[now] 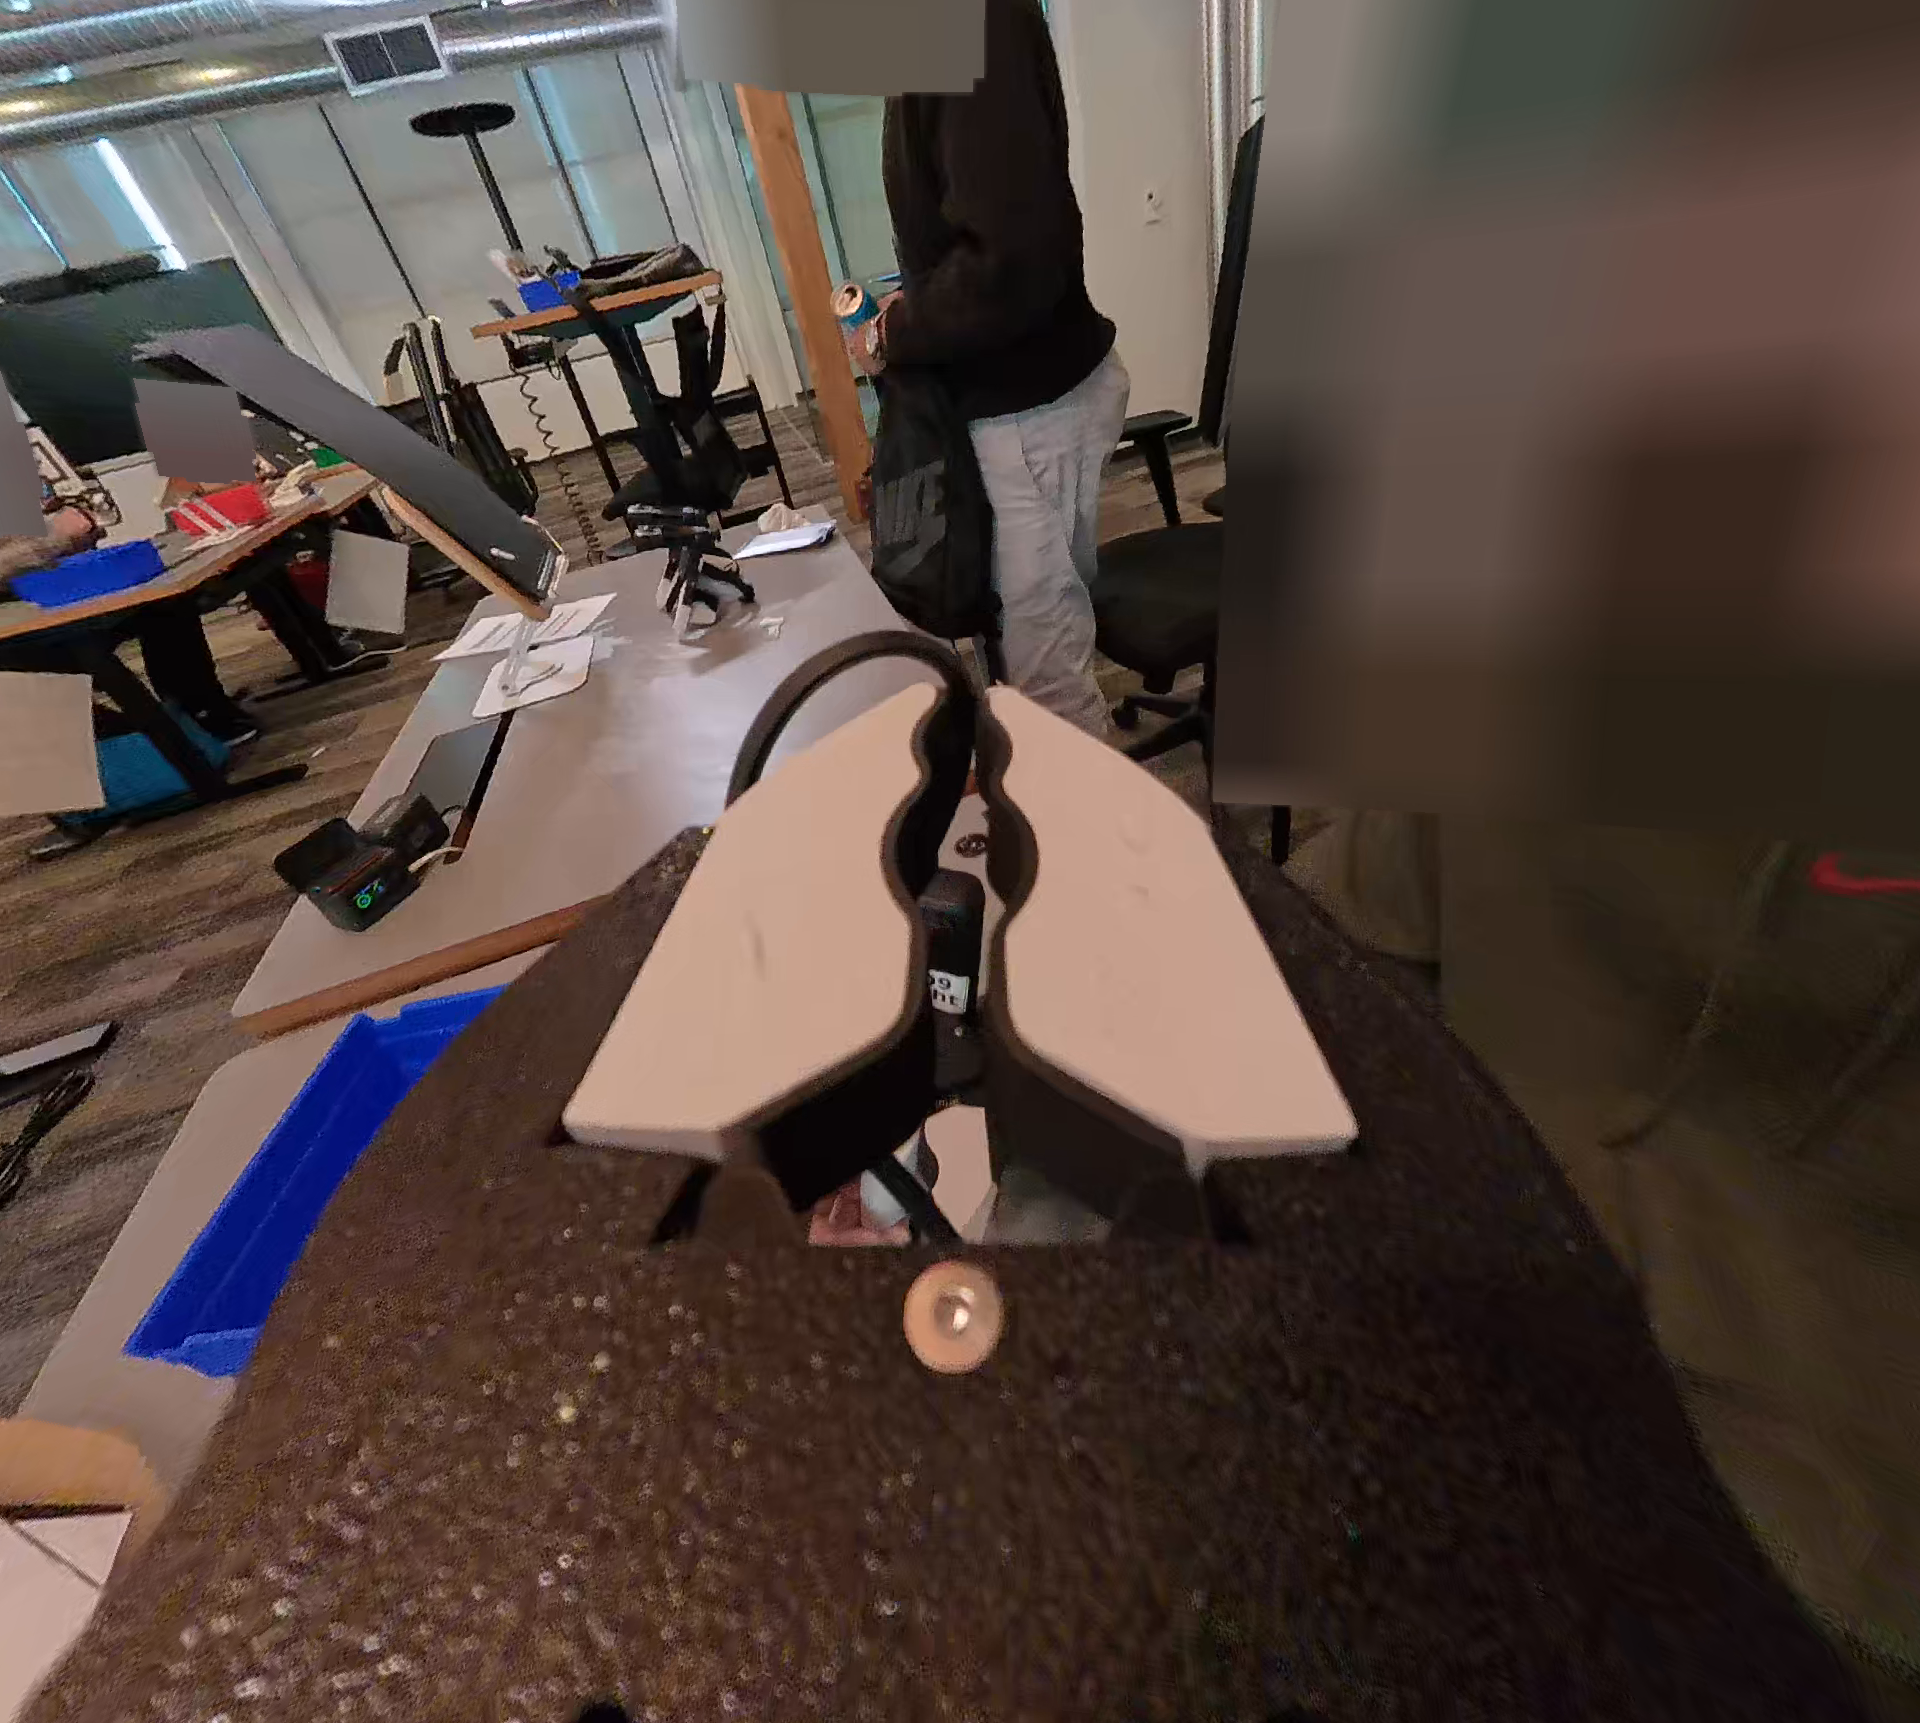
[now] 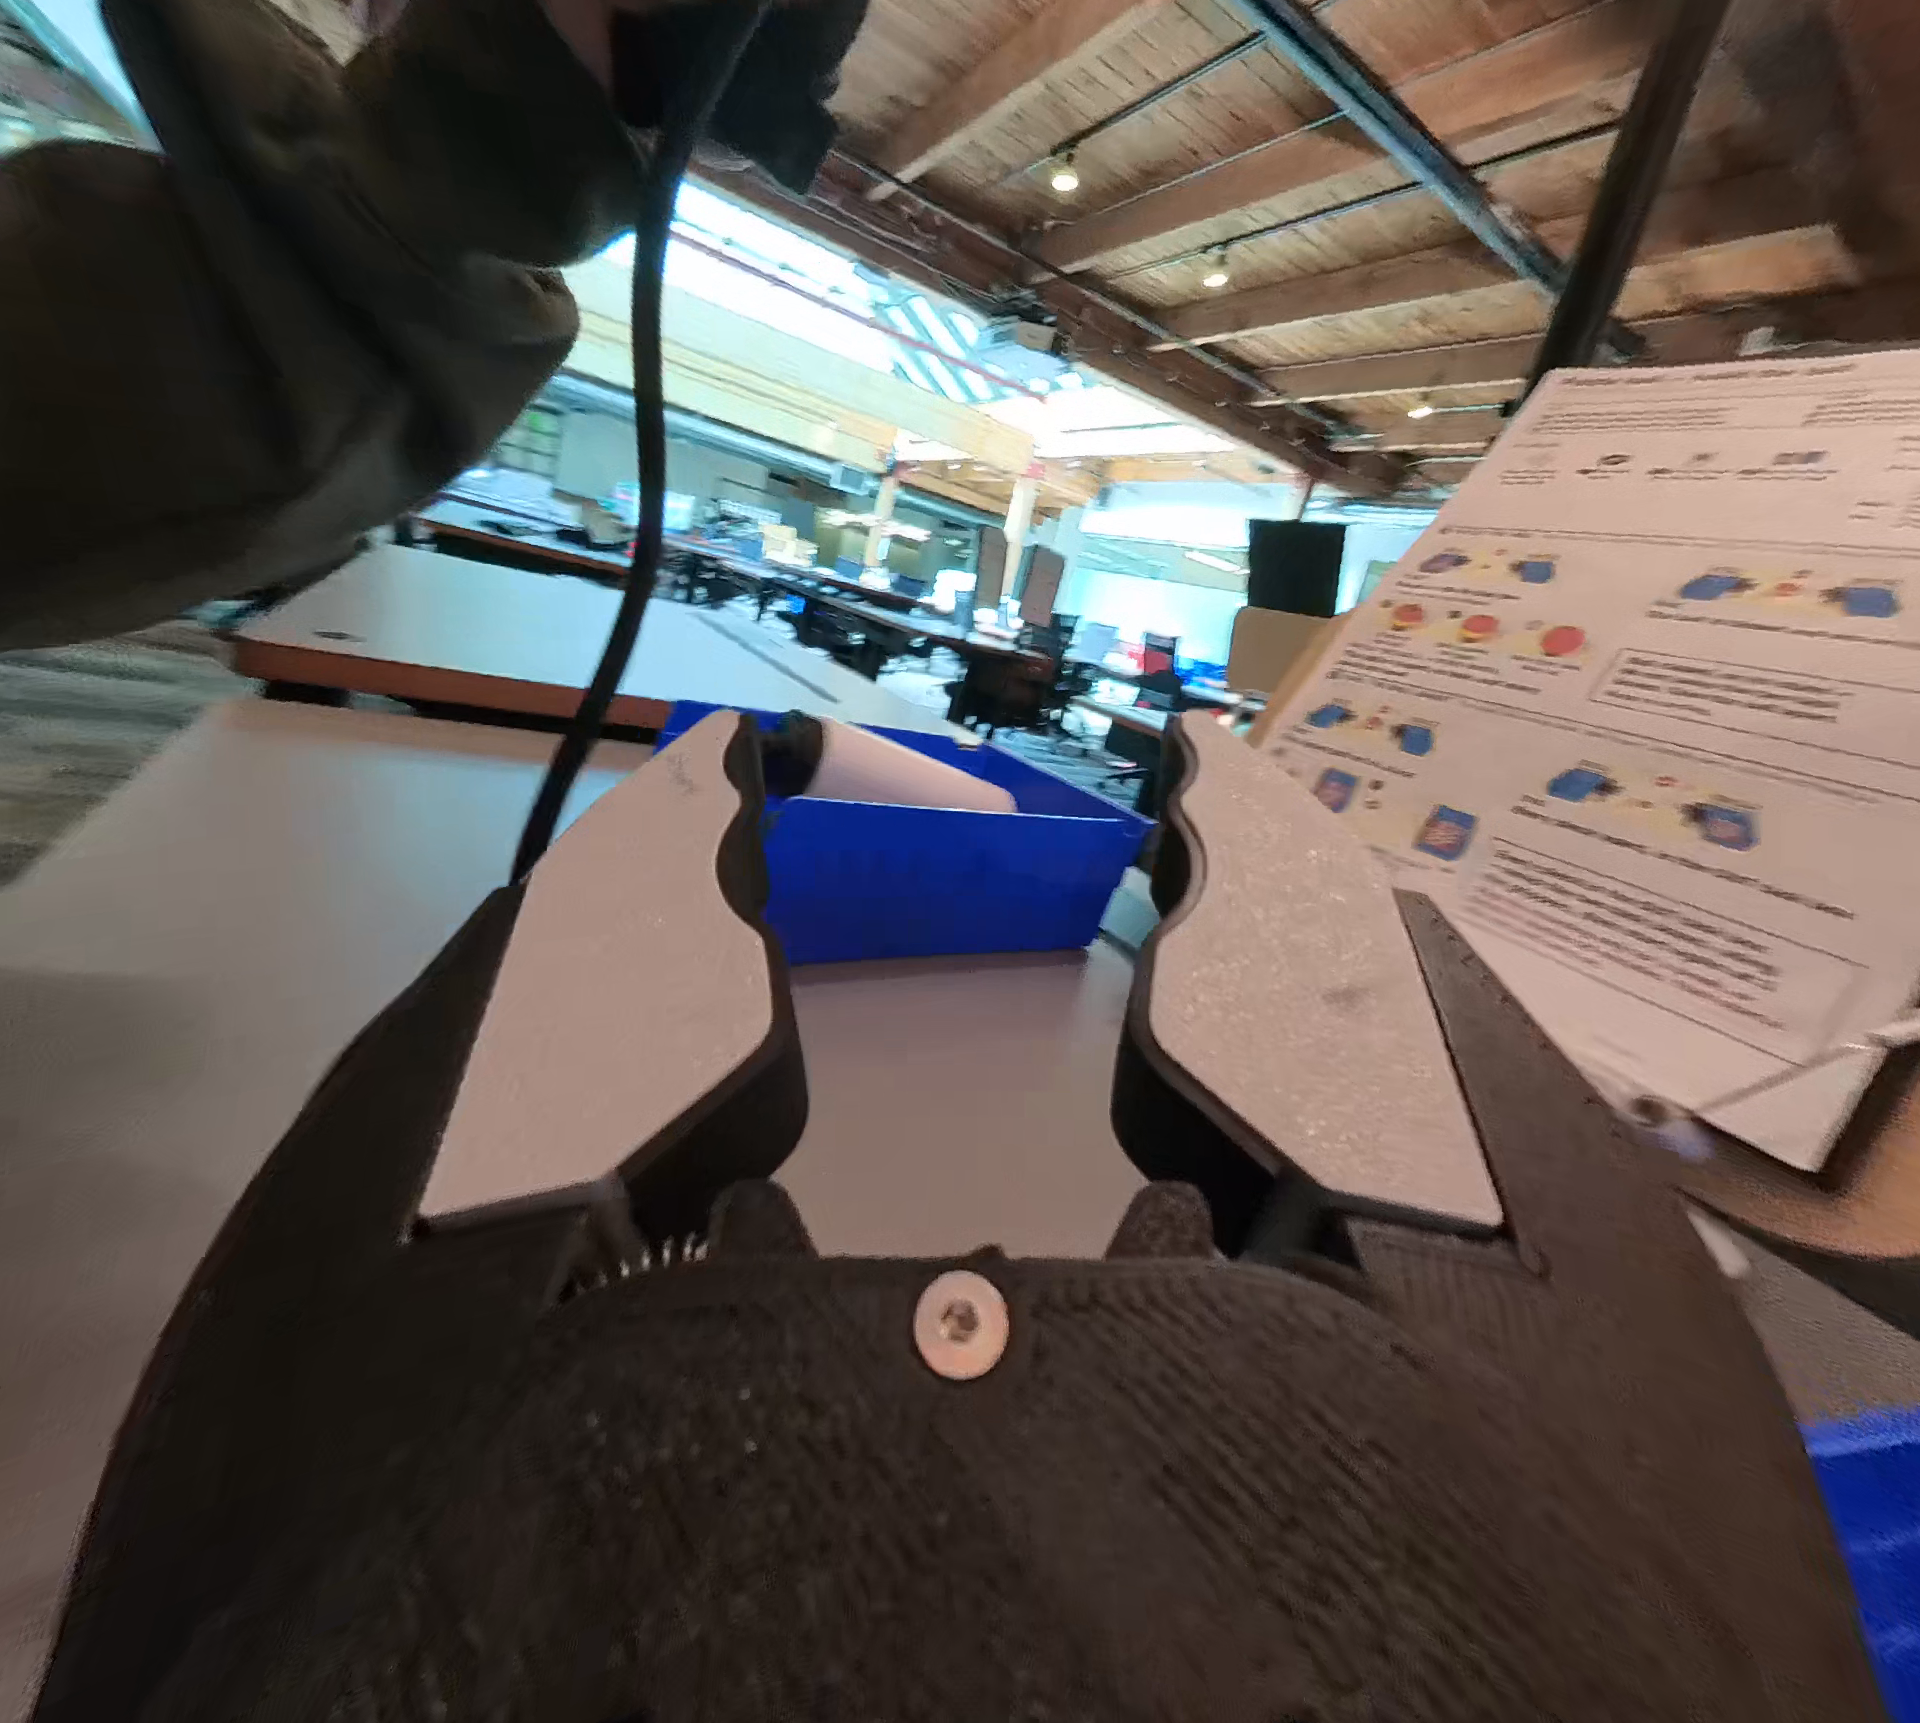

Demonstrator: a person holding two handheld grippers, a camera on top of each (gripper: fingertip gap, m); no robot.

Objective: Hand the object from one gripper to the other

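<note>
**First:** Cord (image 1: 883, 647) is pinched in the left gripper (image 1: 966, 707), whose fingers are nearly shut on it.

**Second:** And the right gripper (image 2: 961, 790)?

**First:** Spread wide, holding nothing, pointing at the blue bin (image 2: 935, 884). The cord hangs left of that bin, just beside its left finger. Handover's not made yet, I'd say. Next, get the cord between those fingers and close before the left lets go.

The left wrist view sits high, looking down along its fingers (image 1: 831, 894) at a table (image 1: 623, 759). The right wrist view sits low near the tabletop (image 2: 208, 894), tilted up towards the ceiling (image 2: 1195, 63). Both show a blue bin (image 1: 301, 1195) (image 2: 935, 884).
</note>
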